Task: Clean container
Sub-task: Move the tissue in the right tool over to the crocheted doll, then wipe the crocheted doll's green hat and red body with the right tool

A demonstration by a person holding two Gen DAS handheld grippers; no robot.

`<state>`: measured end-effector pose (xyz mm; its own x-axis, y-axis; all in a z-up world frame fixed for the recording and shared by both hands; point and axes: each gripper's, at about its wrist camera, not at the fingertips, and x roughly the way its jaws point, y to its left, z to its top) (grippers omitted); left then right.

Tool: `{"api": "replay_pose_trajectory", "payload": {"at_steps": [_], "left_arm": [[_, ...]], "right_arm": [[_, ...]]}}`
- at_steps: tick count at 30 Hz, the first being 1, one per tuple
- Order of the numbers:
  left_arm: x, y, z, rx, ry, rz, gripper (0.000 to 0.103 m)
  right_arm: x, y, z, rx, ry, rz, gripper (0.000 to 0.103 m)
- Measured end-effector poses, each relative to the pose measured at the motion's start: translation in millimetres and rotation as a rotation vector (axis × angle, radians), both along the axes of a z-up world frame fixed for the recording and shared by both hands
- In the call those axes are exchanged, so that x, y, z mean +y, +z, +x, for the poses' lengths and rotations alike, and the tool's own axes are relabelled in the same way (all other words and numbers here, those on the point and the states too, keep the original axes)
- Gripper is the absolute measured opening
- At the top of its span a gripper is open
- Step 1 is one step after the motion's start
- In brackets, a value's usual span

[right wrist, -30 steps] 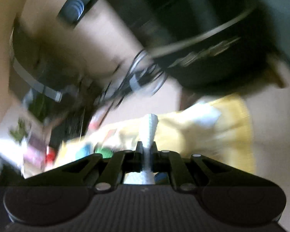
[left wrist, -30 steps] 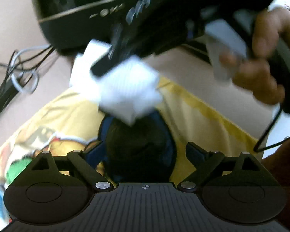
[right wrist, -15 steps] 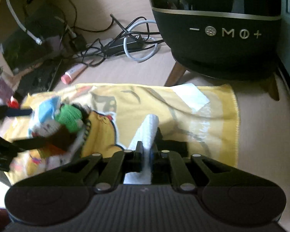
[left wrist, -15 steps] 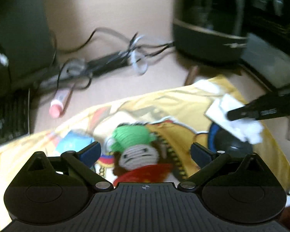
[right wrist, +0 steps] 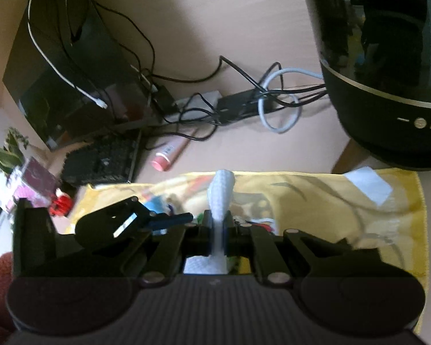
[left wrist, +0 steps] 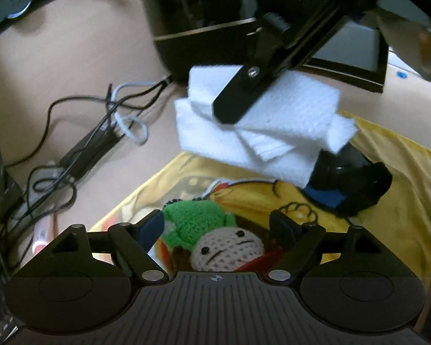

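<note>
My right gripper (right wrist: 218,224) is shut on a folded white paper towel (right wrist: 221,192), which sticks up between its fingers. In the left wrist view the same towel (left wrist: 273,126) hangs from the right gripper's black finger (left wrist: 238,100), above the mat. My left gripper (left wrist: 217,224) is open and empty, low over a crocheted doll (left wrist: 215,238) with a green hat. A dark container with a blue rim (left wrist: 350,184) lies on the yellow cartoon mat (left wrist: 393,201), partly hidden behind the towel.
A large black speaker (right wrist: 388,86) stands at the back. Tangled cables and a power strip (right wrist: 244,103) lie on the beige table, with a pink tube (right wrist: 169,155), a black box (right wrist: 71,74) and a dark keyboard (right wrist: 100,164) to the left.
The right gripper with the towel has swung back over the mat, above the container. The left gripper has moved closer over the crocheted doll and stays open.
</note>
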<state>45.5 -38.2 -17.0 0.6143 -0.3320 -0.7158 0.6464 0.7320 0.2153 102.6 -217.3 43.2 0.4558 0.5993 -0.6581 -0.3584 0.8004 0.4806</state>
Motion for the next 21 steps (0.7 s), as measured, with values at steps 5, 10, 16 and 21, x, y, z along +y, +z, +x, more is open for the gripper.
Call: {"api": "replay_pose_trajectory", "payload": {"at_steps": [5, 10, 16, 21], "left_arm": [[27.9, 16.5, -13.1, 0.123, 0.18, -0.026, 0.099], [45.5, 17.6, -24.0, 0.339, 0.303, -0.161, 0.099], [46.9, 21.5, -32.0, 0.316, 0.269, -0.134, 0.101], [49.5, 17.8, -25.9, 0.333, 0.275, -0.189, 0.101]], "right_arm": [[27.1, -13.5, 14.8, 0.026, 0.059, 0.121, 0.008], [68.2, -57.0, 34.7, 0.031, 0.146, -0.013, 0.008], [47.2, -57.0, 33.9, 0.0, 0.141, -0.119, 0.007], [36.9, -50.8, 25.8, 0.005, 0.131, -0.179, 0.008]]}}
